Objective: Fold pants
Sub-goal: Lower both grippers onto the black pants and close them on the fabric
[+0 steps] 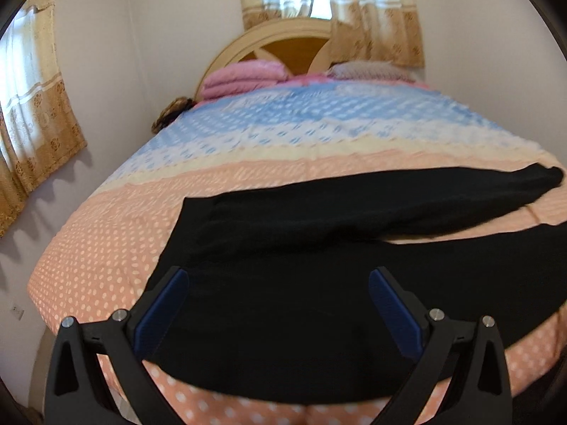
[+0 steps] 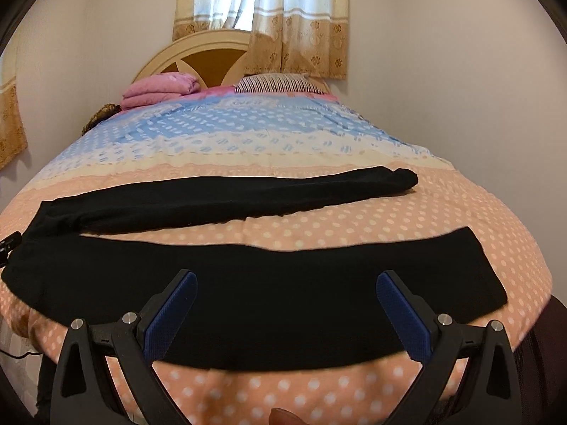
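The black pants [image 2: 248, 283] lie spread flat across the foot of the bed [image 2: 319, 219], legs parted toward 3 o'clock and waist toward 9 o'clock. The left gripper [image 1: 278, 310] hovers wide over the waist end and the right gripper [image 2: 287, 313] wide over the near leg; neither holds anything. Pinch the near leg's edge at both points, then lift evenly toward 12 o'clock onto the far leg [image 2: 230, 194].

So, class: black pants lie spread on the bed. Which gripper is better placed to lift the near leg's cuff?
Right. The right gripper hovers open over the near leg; its cuff lies just rightward. The left gripper faces the waist end.
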